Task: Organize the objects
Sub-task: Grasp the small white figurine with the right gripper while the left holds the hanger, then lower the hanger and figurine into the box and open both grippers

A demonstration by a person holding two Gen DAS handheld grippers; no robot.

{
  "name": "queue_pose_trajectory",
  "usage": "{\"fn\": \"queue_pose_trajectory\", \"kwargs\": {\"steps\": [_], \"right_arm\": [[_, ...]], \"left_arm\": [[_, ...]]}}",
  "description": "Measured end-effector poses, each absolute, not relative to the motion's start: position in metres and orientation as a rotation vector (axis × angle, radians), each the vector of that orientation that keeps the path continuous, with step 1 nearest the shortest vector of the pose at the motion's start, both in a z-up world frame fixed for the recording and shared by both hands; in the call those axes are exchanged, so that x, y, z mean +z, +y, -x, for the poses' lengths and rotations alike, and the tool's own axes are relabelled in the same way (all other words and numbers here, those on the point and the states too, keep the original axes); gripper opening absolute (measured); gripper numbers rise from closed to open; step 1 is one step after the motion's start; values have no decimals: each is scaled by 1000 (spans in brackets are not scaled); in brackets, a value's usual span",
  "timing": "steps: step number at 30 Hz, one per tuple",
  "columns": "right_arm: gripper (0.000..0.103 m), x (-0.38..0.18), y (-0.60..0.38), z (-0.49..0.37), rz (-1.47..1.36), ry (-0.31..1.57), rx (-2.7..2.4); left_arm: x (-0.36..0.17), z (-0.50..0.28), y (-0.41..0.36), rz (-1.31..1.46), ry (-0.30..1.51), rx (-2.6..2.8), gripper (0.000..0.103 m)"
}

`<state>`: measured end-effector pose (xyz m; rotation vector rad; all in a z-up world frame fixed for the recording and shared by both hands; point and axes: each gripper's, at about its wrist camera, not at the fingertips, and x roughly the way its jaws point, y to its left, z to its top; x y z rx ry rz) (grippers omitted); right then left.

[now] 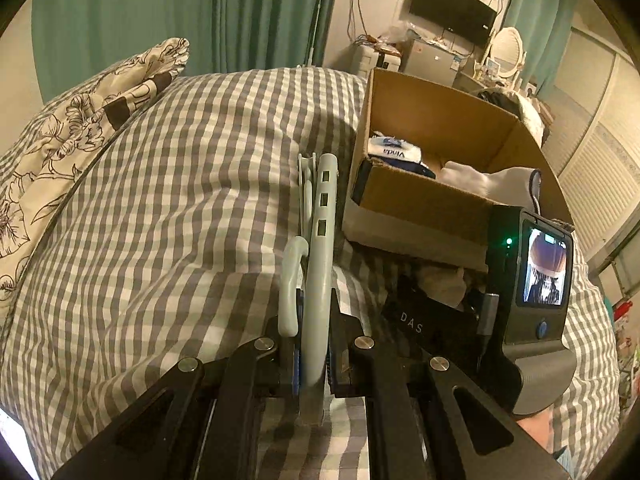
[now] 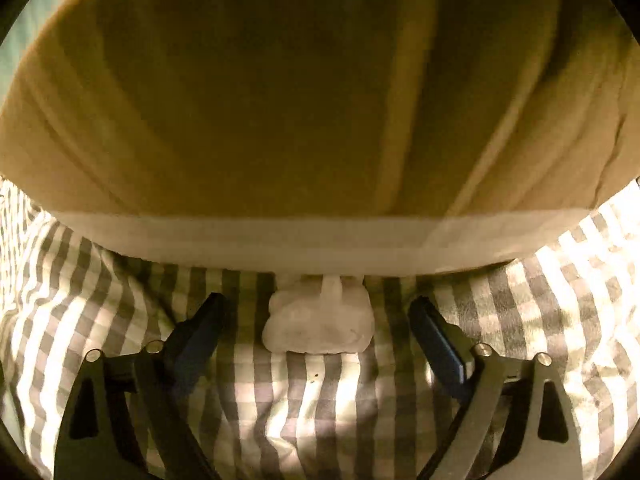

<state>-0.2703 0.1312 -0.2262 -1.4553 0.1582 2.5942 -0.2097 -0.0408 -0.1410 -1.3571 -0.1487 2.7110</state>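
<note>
From my left wrist view, the left gripper pinches a pale grey-green plastic clothes hanger above the grey-checked bedcover, likely bound for the brown cardboard box just beside it.

From my right wrist view, the right gripper, fingers spread, frames a small white cloth bundle against the box's near wall, ready to close.

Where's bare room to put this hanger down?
Open checked bedspread lies left of the hanger, bordered by the floral pillow. Right is crowded: cardboard box, right gripper straddling a white bundle.
</note>
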Motion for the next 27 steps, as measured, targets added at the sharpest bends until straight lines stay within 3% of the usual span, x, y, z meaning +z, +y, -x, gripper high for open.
{"fn": "queue_pose_trajectory", "kwargs": {"steps": [3, 7, 9, 21, 27], "right_arm": [[81, -228, 130, 270, 1458, 153, 2598], [56, -227, 129, 267, 1460, 154, 2624], [52, -225, 129, 265, 1456, 156, 2633], [51, -201, 133, 231, 1475, 221, 2703], [51, -173, 123, 199, 1441, 153, 2778]], "left_arm": [[-144, 209, -40, 1367, -134, 2714, 8], [-146, 208, -38, 1377, -117, 2718, 8], [-147, 206, -38, 1379, -112, 2720, 8], [-144, 186, -33, 1387, -83, 2738, 8], [-137, 164, -30, 1377, -92, 2739, 8]]}}
